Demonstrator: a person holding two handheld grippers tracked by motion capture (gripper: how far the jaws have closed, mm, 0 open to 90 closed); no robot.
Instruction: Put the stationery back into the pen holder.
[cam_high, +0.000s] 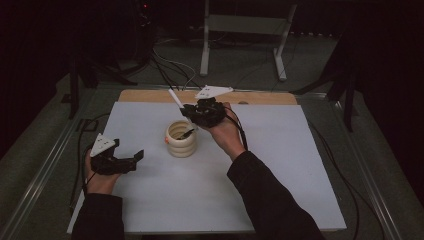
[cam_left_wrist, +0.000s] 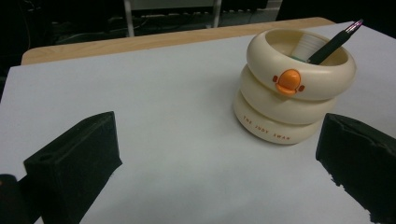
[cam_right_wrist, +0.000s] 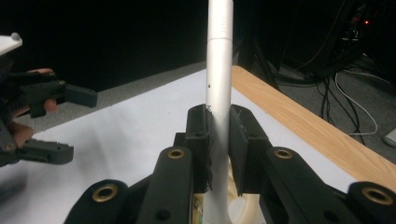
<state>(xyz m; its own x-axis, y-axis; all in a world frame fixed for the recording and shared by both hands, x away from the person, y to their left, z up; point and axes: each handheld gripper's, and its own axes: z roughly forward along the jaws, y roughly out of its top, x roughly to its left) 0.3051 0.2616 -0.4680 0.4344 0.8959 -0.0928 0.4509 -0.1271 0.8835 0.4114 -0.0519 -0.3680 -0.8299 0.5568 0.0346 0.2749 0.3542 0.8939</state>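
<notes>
White pen (cam_right_wrist: 219, 70) stands clamped between the right gripper's (cam_high: 192, 116) closed pads, its long axis pointing up and away toward the table's far edge, lower end above the cream ringed holder (cam_high: 181, 140). Well apart, the left gripper (cam_high: 131, 159) rests wide open, empty.

obstacle: ringed cream holder (cam_high: 181, 140) with dark pen (cam_high: 187, 133), mid-desk | free: bare white desk (cam_high: 280, 165) all around it, right side widest
</notes>
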